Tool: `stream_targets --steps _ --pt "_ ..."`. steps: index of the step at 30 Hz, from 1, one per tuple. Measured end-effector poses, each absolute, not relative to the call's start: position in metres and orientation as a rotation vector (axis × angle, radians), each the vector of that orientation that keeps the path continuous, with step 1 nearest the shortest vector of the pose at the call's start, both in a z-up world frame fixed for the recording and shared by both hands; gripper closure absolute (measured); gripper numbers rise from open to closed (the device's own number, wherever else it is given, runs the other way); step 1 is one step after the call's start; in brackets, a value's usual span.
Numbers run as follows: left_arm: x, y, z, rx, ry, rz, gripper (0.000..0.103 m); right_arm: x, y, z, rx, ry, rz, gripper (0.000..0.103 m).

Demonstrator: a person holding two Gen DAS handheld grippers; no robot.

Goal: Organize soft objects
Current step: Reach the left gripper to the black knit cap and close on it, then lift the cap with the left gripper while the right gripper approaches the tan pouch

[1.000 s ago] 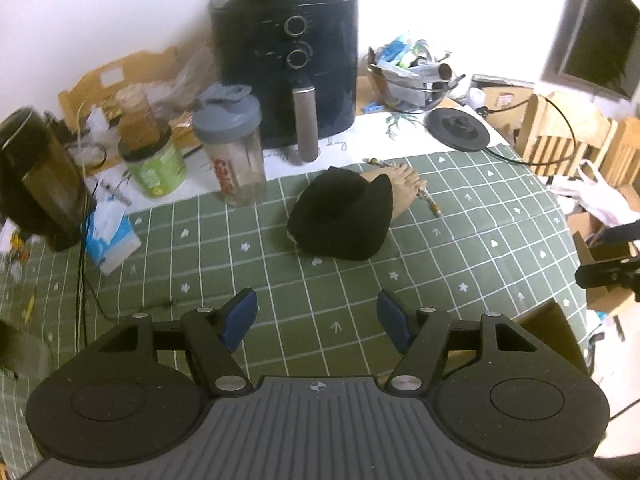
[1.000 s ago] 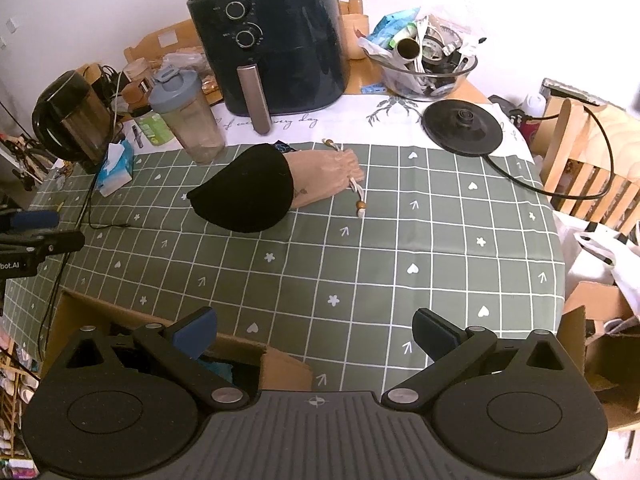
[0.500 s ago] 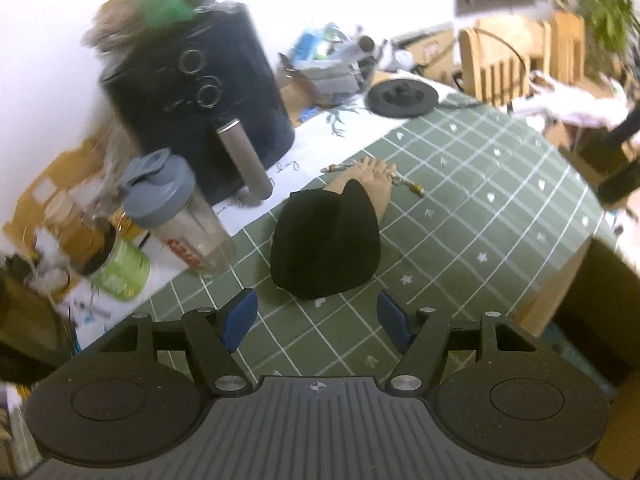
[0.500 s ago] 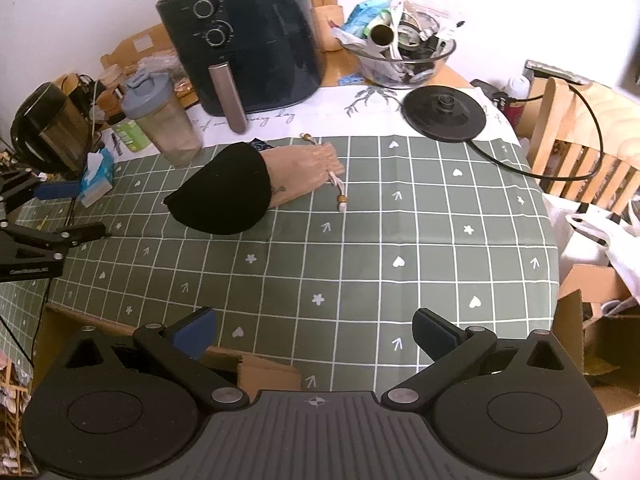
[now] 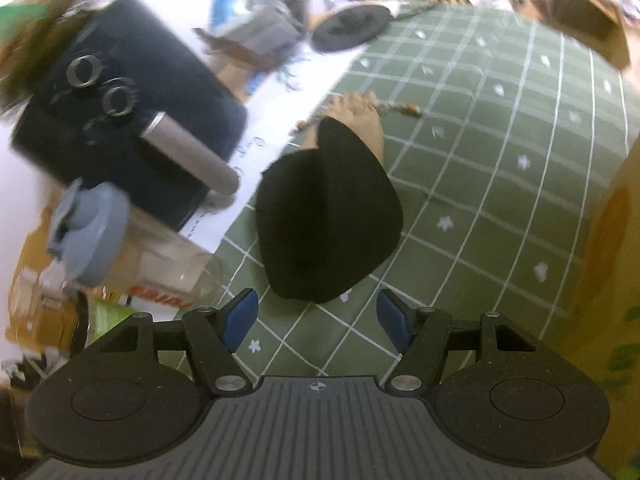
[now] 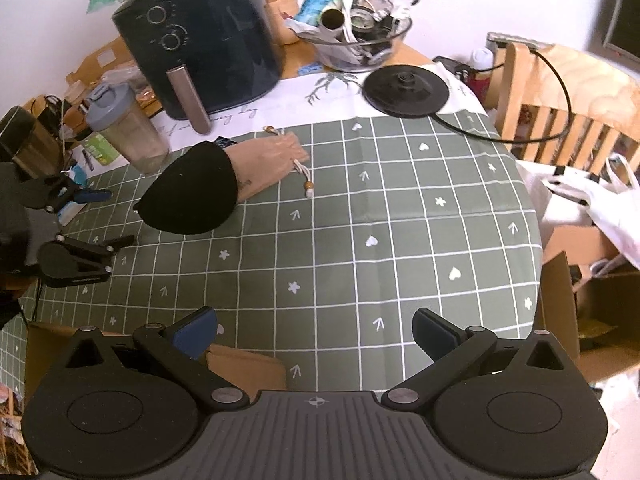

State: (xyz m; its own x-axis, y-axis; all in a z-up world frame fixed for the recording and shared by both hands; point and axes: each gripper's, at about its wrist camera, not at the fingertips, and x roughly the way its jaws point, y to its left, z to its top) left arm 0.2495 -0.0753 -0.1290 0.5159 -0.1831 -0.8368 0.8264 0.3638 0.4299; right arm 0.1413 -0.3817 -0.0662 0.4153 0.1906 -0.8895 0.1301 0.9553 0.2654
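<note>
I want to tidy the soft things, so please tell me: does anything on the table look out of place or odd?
Yes. The black fabric piece lies partly on top of the tan drawstring pouch, covering one end instead of lying apart. The pouch's beaded cord trails loose over the green tablecloth. I see nothing spilled or damaged.

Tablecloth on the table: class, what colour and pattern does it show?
The tablecloth is green with a white grid and small white hearts, flowers and arrows; clearest in the right wrist view.

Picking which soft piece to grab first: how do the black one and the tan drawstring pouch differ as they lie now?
The black piece is plain, dark and domed; the tan pouch is pale and flat, with beaded cords. The black piece lies on top of the pouch's near end, so the pouch is partly hidden while the black piece is fully exposed. The black piece is nearer the left gripper. Both rest on the green checked cloth, ungripped.
</note>
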Motion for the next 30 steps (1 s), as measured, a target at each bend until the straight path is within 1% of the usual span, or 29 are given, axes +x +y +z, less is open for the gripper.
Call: stream_targets --steps 7,9,10,11,12,13,14,16,20,30 --pt "0.254 -0.087 -0.169 1.194 0.716 -0.789 0.039 0.134 -0.384 -0.069 0.337 1.163 0.002 0.000" --pt "0.256 -0.089 -0.179 1.246 0.707 -0.800 0.048 0.132 -0.384 -0.070 0.341 1.166 -0.006 0.000" --pt "0.256 -0.090 -0.184 1.275 0.694 -0.805 0.049 0.131 -0.384 -0.070 0.343 1.168 -0.012 0.000" --pt "0.256 -0.091 -0.189 1.300 0.687 -0.808 0.053 0.130 -0.385 -0.070 0.345 1.171 -0.018 0.000" --pt "0.257 -0.092 -0.194 1.318 0.690 -0.812 0.065 0.129 -0.385 -0.071 0.347 1.173 -0.021 0.000" --pt "0.257 -0.093 -0.197 1.334 0.689 -0.816 0.072 0.128 -0.385 -0.071 0.348 1.177 -0.025 0.000" --pt "0.257 -0.093 -0.200 1.350 0.683 -0.818 0.077 0.128 -0.385 -0.071 0.347 1.178 -0.027 0.000" --pt "0.252 -0.092 -0.202 1.387 0.667 -0.826 0.081 0.126 -0.386 -0.070 0.348 1.175 -0.029 0.000" --pt "0.237 -0.089 -0.193 1.412 0.634 -0.869 0.086 0.124 -0.388 -0.070 0.358 1.173 -0.034 0.000" --pt "0.218 -0.069 -0.157 1.314 0.649 -0.861 0.091 0.130 -0.389 -0.071 0.349 1.167 -0.009 0.000"
